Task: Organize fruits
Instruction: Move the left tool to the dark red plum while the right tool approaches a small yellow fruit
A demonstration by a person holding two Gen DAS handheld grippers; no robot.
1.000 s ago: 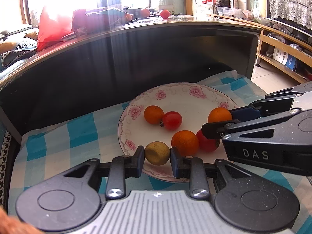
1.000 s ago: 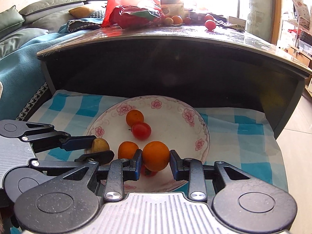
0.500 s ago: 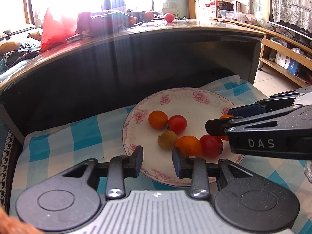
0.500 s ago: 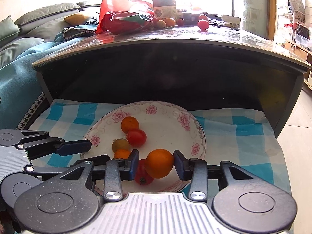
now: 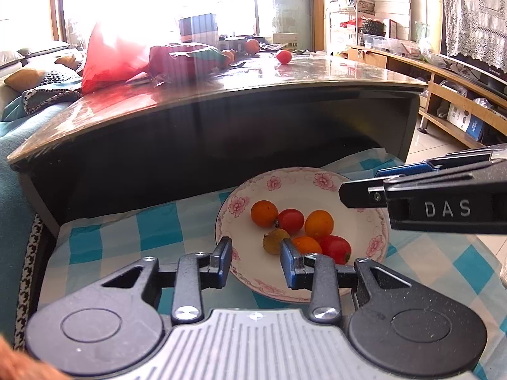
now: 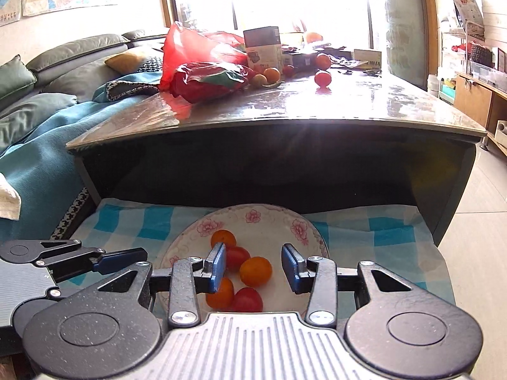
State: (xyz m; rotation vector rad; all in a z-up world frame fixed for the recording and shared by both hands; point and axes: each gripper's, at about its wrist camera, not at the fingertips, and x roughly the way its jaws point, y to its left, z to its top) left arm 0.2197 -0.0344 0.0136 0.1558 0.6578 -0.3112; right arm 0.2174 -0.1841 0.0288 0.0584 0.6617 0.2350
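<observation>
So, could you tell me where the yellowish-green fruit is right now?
In the left wrist view, the yellowish-green fruit lies on the floral plate, front-left of the cluster, touching an orange.

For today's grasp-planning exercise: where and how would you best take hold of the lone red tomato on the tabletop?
Grip the red tomato across its round middle, coming down from above: it sits apart from other fruit on the glossy tabletop, so both sides look free. Close gently; it would probably roll.
</observation>
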